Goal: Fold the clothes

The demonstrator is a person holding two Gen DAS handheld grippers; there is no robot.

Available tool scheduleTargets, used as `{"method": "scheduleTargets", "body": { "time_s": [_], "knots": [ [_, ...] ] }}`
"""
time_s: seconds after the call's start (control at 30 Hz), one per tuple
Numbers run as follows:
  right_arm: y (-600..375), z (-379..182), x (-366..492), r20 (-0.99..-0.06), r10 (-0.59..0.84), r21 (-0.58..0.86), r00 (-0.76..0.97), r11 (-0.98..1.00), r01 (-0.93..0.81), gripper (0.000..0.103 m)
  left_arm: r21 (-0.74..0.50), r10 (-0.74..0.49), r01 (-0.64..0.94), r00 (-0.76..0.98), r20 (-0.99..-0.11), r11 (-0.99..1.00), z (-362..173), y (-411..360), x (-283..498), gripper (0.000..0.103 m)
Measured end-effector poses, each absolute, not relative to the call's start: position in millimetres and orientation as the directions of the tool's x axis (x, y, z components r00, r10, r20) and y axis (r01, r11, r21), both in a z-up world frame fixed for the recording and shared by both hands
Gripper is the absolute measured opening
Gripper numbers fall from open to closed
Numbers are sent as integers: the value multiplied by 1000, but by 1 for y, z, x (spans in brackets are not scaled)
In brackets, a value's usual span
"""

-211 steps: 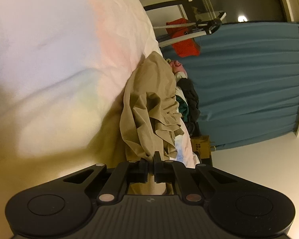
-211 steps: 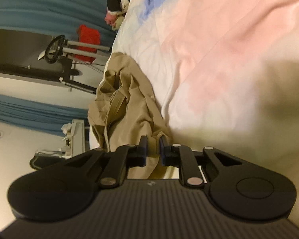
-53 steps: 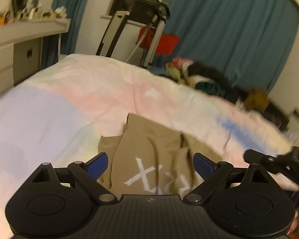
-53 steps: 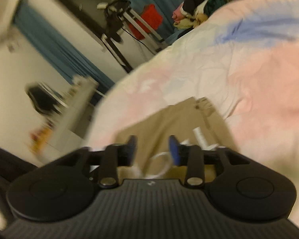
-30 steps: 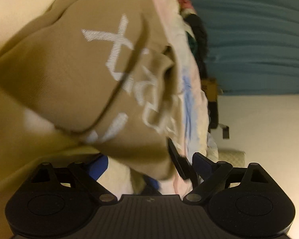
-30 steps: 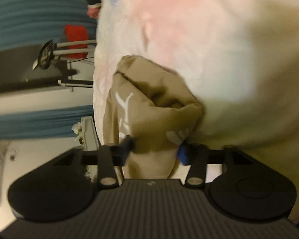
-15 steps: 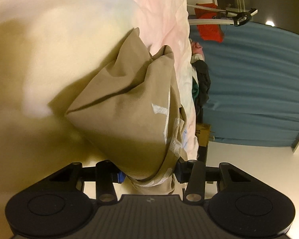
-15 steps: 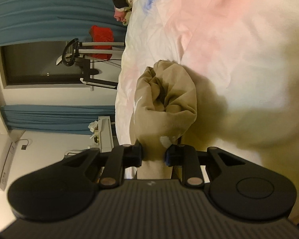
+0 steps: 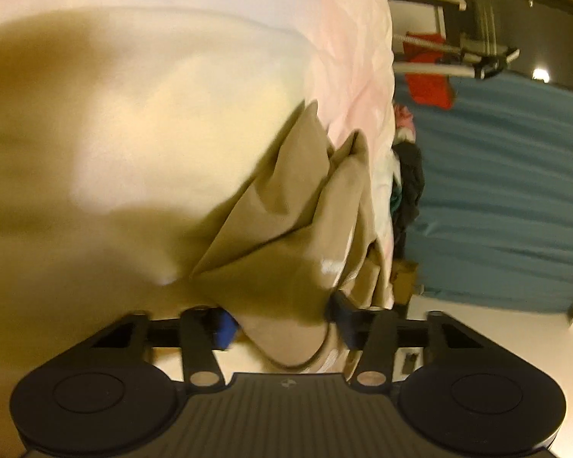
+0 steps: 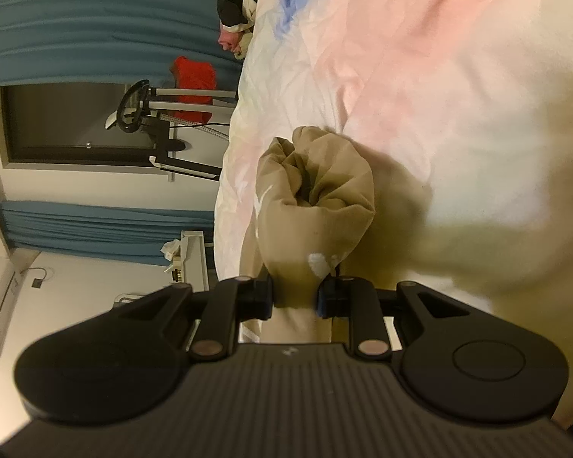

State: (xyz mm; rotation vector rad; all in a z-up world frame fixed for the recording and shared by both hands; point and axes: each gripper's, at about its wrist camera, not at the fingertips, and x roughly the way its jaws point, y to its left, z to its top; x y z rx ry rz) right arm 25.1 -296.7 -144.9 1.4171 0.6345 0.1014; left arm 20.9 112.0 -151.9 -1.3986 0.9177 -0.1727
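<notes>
A tan garment with white lettering (image 9: 286, 229) lies bunched on a pastel pink, white and blue bed cover (image 9: 172, 114). In the left wrist view my left gripper (image 9: 280, 320) is shut on a thick fold of it, the blue-padded fingers (image 9: 221, 324) pressed against the cloth on either side. Through the right wrist camera the same garment (image 10: 317, 191) shows as a rolled bundle on the bed cover (image 10: 458, 95). My right gripper (image 10: 294, 297) is shut on its near end. The cloth between the fingers hides the pads' inner faces.
A pile of dark and coloured clothes (image 9: 408, 175) (image 10: 233, 0) sits at the bed's far end. Teal curtains (image 9: 496, 191) hang behind it. A metal frame carrying a red cloth (image 9: 428, 84) (image 10: 193, 76) stands beside the bed, with a white shelf (image 10: 193, 255) and a cardboard box (image 9: 403, 278) nearby.
Both grippers were open over the garment 1.8 s ago and have since closed on its two sides. Over the last half second the grips hold and the bundle has barely shifted.
</notes>
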Motion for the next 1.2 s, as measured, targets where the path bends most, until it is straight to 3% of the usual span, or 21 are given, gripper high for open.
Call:
{"method": "scheduleTargets", "body": {
  "time_s": [0.1,0.2,0.43,0.67,0.93,1.07,1.2],
  "knots": [
    [-298,-139,15,-346,435,938,832,161,306,24,-897,-626,-357,644,-439,261,-123,95,26,24],
    [-304,-123,-4,-322,409,947,854,154,284,24,-902,-646,-309,630,-431,300,-95,78,32,18],
    [-354,-73,-15,-252,342,968,905,90,236,24,-904,-690,-191,592,-417,382,-28,35,50,16],
    [-439,-16,52,-271,205,961,940,112,253,24,-884,-719,-66,555,-418,462,25,-94,175,16],
    [-536,38,180,-266,-12,914,964,315,256,24,-841,-748,83,510,-425,535,86,-243,319,15],
    [-568,39,220,-188,-99,884,977,417,212,24,-801,-749,146,480,-456,581,53,-267,345,15],
    [-580,-7,245,-194,-138,833,971,500,238,23,-753,-744,206,451,-494,625,7,-279,361,15]
  ]
}}
